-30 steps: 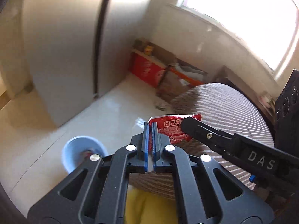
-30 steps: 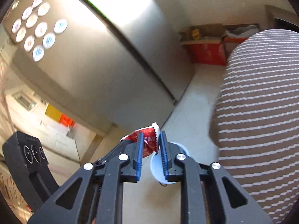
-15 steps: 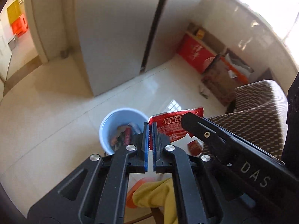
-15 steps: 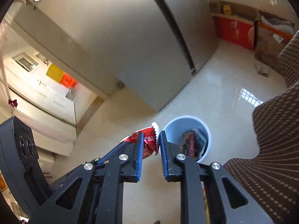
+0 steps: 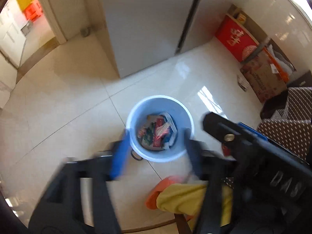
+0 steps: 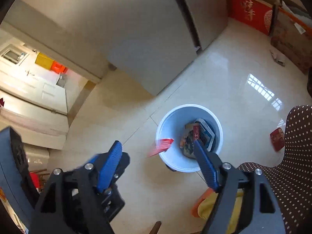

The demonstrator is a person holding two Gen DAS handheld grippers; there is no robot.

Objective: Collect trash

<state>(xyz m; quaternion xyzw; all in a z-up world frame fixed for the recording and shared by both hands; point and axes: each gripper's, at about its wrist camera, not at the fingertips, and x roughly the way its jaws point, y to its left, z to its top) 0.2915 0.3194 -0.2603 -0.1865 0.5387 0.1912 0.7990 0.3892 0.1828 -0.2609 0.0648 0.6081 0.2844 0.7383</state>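
Observation:
A light blue bin (image 5: 183, 117) stands on the tiled floor with several wrappers inside; it also shows in the right wrist view (image 6: 171, 124). My left gripper (image 5: 156, 134) is open and empty above the bin, its fingers blurred. My right gripper (image 6: 158, 146) is open too. A red sauce packet (image 6: 160, 146) is blurred in mid-air between the right fingers, at the bin's rim. In the left wrist view the right gripper's finger (image 5: 224, 130) crosses at the right.
A grey fridge (image 5: 148, 23) stands behind the bin. Red and brown cardboard boxes (image 5: 253, 58) line the right wall. A dotted brown chair (image 6: 292, 156) is at the right, with a red packet (image 6: 276, 139) on the floor beside it. Yellow cloth (image 5: 185, 197) hangs below.
Both grippers have opened wide. The red packet that both were pinching has been let go and is falling toward the bin. Both views have tilted further down over the bin.

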